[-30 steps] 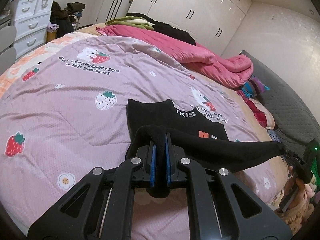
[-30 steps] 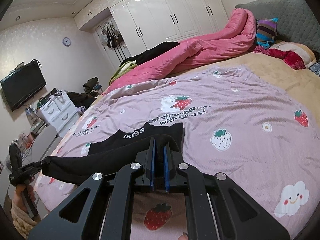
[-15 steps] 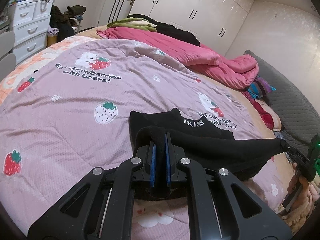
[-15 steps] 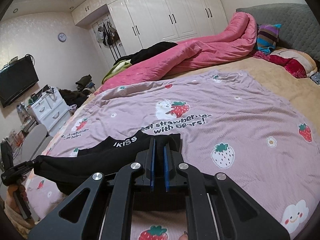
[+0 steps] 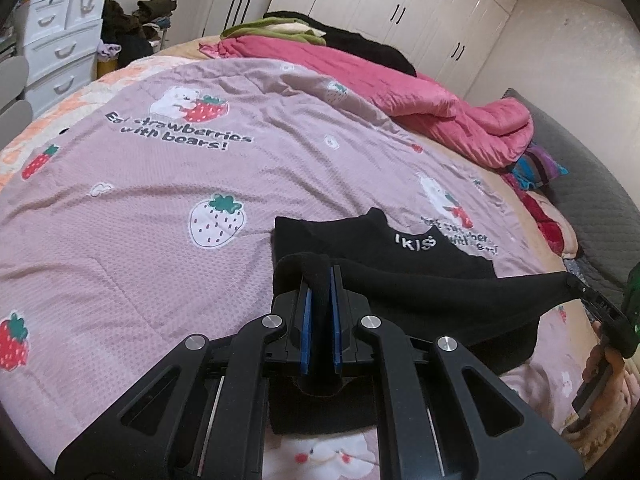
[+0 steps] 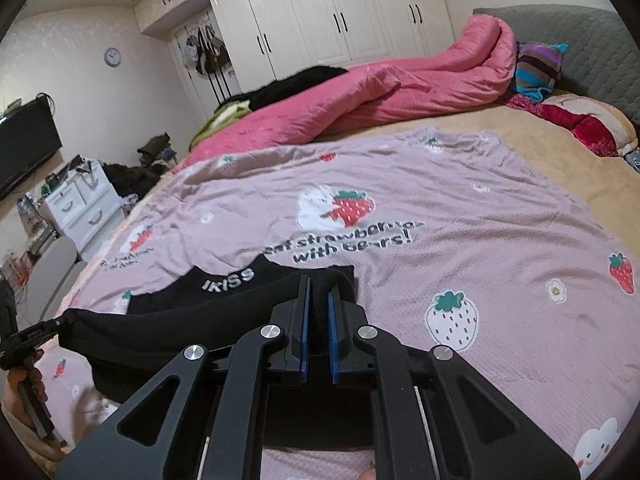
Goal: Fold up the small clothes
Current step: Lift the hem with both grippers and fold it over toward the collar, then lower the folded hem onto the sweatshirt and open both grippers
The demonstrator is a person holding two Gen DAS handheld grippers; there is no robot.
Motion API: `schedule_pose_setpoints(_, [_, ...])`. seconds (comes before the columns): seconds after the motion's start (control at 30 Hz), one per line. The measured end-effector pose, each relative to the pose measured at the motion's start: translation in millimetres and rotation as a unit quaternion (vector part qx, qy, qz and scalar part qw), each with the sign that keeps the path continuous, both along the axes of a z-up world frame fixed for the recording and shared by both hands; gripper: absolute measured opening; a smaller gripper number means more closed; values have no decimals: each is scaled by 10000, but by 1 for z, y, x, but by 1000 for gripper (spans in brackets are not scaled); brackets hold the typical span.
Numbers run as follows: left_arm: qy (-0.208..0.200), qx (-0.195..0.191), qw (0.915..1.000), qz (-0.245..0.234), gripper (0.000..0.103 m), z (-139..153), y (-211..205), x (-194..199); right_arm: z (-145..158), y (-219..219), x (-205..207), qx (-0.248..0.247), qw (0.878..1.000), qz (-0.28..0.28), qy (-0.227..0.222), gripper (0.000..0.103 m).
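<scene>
The black garment (image 5: 400, 252) lies on the pink strawberry blanket (image 5: 160, 208), its near edge lifted. The left gripper (image 5: 319, 280) and right gripper (image 6: 318, 292) each pinch 1 corner. The cloth looks soft and light (it sags between them), so corners are good holds.

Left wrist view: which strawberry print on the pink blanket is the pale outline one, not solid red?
The white strawberry with a green leafy top, just left of the black garment. The other strawberries in view are filled red.
</scene>
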State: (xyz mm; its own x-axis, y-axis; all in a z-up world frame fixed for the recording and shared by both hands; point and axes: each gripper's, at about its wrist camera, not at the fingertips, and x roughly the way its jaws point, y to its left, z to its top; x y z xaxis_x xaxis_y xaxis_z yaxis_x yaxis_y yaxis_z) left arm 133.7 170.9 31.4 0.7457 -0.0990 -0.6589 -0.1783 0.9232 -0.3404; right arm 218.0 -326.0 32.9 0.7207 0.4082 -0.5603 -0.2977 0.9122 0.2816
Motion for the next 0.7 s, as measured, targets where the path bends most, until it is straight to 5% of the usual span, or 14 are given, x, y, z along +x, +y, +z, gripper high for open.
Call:
schedule_pose_setpoints(0.3, [213, -102, 9997, 27, 4, -21, 5, 24, -27, 11, 19, -202, 9993, -106, 290, 12])
schedule_pose_setpoints(0.37, [209, -129, 9997, 69, 10, -23, 7, 25, -31, 13, 21, -270, 9989, -118, 358, 29])
schedule_pose_setpoints(0.4, [188, -123, 9997, 89, 18, -22, 8, 23, -32, 13, 21, -290, 9987, -114, 396, 49])
schedule_pose_setpoints(0.6, [97, -30, 9999, 40, 25, -15, 8, 7, -39, 12, 10, -293, 9988, -25, 393, 51])
schedule_pose_setpoints(0.7, [121, 99, 9997, -186, 25, -14, -3, -6, -43, 16, 0, -328, 9985, 182, 408, 40])
